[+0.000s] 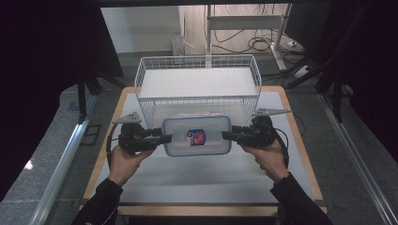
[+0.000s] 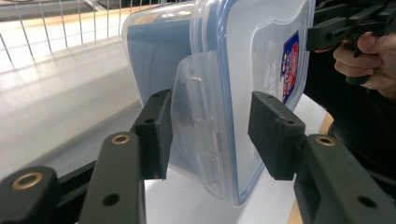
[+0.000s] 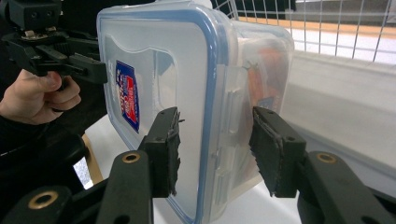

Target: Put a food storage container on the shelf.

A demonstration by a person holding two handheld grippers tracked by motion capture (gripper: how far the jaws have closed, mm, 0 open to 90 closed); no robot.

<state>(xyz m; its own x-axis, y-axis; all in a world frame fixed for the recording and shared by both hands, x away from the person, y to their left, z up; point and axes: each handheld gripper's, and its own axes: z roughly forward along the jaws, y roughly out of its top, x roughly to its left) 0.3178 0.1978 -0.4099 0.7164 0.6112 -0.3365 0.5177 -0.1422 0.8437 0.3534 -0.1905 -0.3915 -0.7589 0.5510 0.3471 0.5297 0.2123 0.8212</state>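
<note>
Forearms reach forward | left hand-held gripper (image 1: 165,139), right hand-held gripper (image 1: 226,136) level, each clamping container (image 1: 197,135) ends

One lidded container (image 1: 197,136), one wire basket (image 1: 197,84), two grippers, seemingly nothing more.

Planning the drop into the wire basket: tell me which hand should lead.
Neither alone. The left tool and right tool each clamp one end of the lidded container, level with the basket straight ahead.
</note>
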